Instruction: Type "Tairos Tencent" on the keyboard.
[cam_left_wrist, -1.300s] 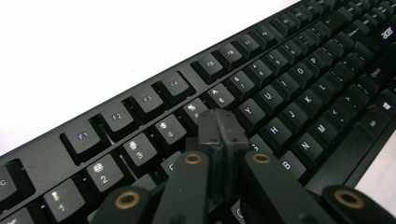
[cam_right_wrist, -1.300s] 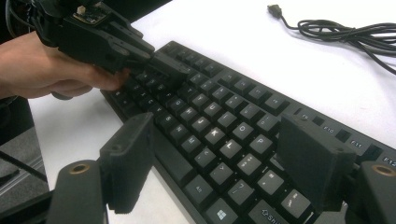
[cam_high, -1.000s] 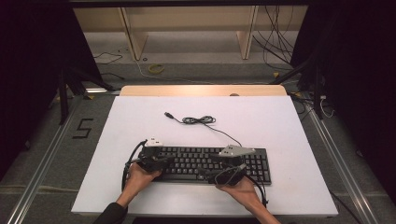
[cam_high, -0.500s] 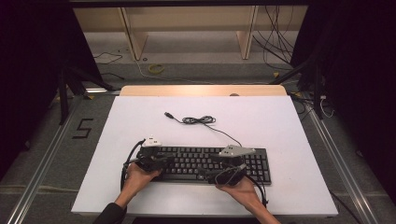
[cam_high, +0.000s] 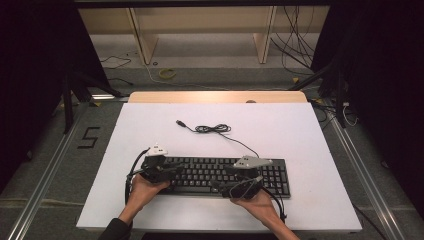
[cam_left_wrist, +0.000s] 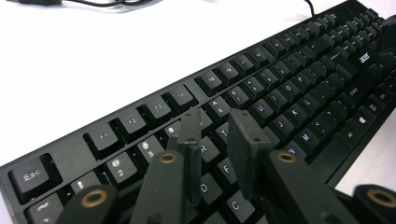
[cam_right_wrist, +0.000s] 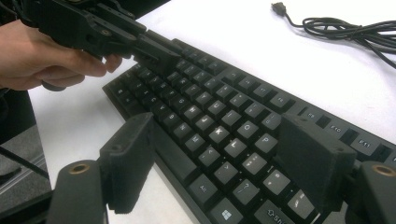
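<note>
High view: black keyboard (cam_high: 215, 175) lies flat on the near half of the white table (cam_high: 280, 130), long side across, cable (cam_high: 215, 130) running from its back edge to a loose coil farther back, USB plug at the end. Left gripper (cam_high: 172, 172) sits over the keyboard's left end, right gripper (cam_high: 220, 186) over the near edge right of centre. Each is held by a hand coming in from the bottom, left hand (cam_high: 142, 189), right hand (cam_high: 257, 200).

Left gripper view: left gripper (cam_left_wrist: 217, 135) has its jaws close together, only a narrow gap, nothing between them. Fingertips (cam_left_wrist: 245, 140) hover over the letter rows near R and the number row; keyboard (cam_left_wrist: 299, 88) is under and ahead of them. Contact with keys: cannot tell.

Right gripper view: right gripper (cam_right_wrist: 219, 158) jaws spread wide, released, holding nothing. Keyboard (cam_right_wrist: 219, 116) lies below and between the two fingers (cam_right_wrist: 128, 161); left finger hangs over the near edge by the space bar, right finger over the upper rows. Left gripper (cam_right_wrist: 156, 49) farther off, tips over the keys at the far end, hand (cam_right_wrist: 44, 58) behind it.
</note>
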